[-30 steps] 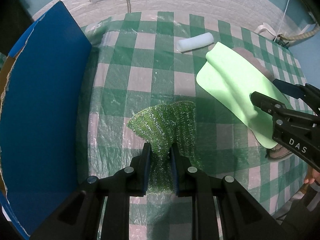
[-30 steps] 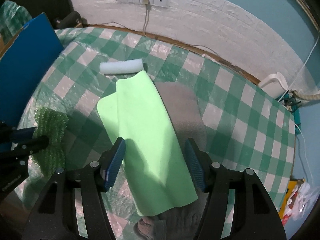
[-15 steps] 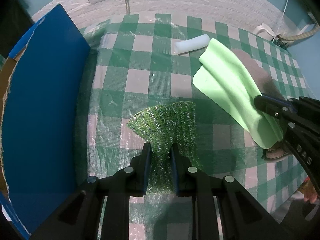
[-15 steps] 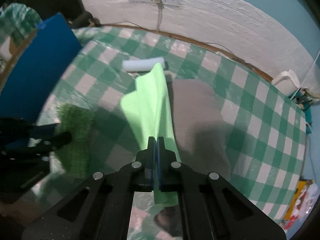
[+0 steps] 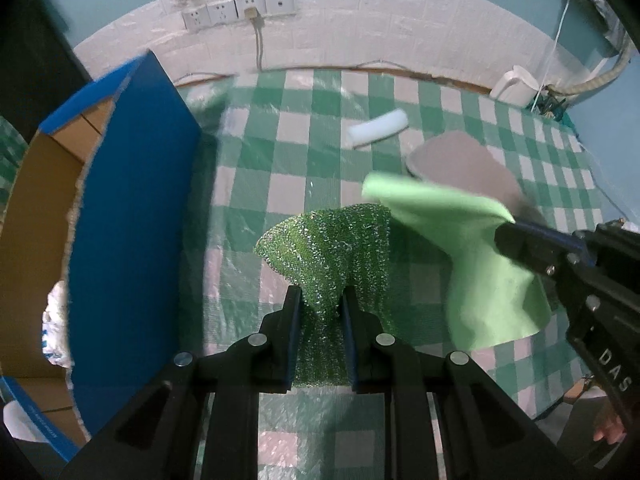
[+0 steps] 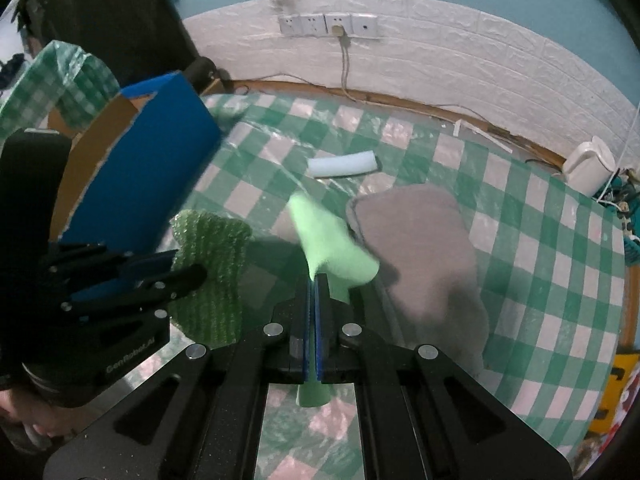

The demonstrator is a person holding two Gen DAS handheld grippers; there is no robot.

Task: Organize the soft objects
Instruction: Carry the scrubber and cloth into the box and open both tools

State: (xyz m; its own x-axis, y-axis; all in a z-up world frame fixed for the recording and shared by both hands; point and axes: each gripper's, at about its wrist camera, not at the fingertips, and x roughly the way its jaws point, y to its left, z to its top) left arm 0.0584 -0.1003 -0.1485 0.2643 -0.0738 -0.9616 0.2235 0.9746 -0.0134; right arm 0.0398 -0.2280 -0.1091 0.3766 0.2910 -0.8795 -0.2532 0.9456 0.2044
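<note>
My left gripper (image 5: 320, 292) is shut on a dark green mesh scrubbing cloth (image 5: 332, 240), which hangs lifted off the checked tablecloth. The same cloth (image 6: 212, 252) and left gripper (image 6: 188, 266) show at the left of the right wrist view. My right gripper (image 6: 315, 278) is shut on a light green cloth (image 6: 328, 248), raised and drooping over the table. That light green cloth (image 5: 464, 248) hangs from the right gripper (image 5: 505, 233) beside the mesh cloth. A grey cloth (image 6: 420, 240) lies flat on the table. A white foam roll (image 6: 343, 165) lies further back.
An open blue cardboard box (image 5: 132, 216) stands at the left table edge, with white bags inside. The green checked tablecloth (image 5: 304, 152) covers the table. A white brick wall with sockets (image 5: 240, 8) and a cable runs behind. A white item (image 6: 588, 166) sits at the far right.
The right gripper closed on the light green cloth and lifted it off the grey cloth, swinging it left. The left gripper rose with the mesh cloth, and the box's inside came into view.
</note>
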